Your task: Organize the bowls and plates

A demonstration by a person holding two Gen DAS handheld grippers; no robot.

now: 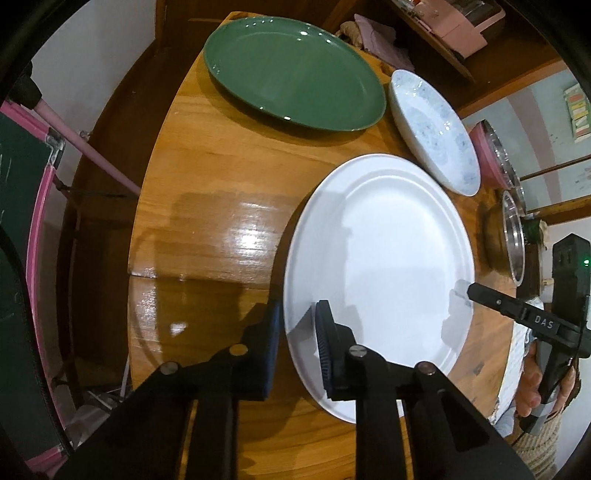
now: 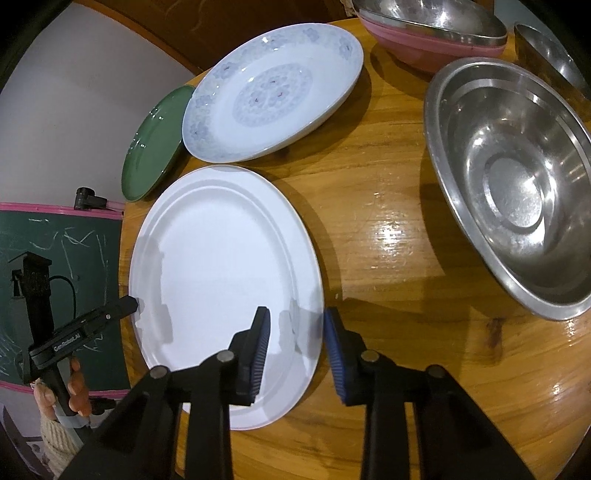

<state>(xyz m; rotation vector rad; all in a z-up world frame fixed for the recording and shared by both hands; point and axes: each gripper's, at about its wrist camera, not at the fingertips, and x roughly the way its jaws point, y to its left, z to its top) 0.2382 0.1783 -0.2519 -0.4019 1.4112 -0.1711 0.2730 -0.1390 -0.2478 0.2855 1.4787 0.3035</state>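
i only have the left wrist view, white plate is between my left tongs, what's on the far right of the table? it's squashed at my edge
Observer: A large stainless steel bowl stands empty on the wooden table, right of the plain white round plate.
Operator: anything behind it
Observer: A pink bowl with a steel bowl nested inside it.
Operator: is the blue patterned dish just speckled
Observer: No, the white and blue patterned shallow dish has a round floral medallion in its centre and flowers around its rim.
Operator: where are the right tongs
Observer: The right tongs are open, straddling the white plate's near right rim, one finger over the plate and one outside it.
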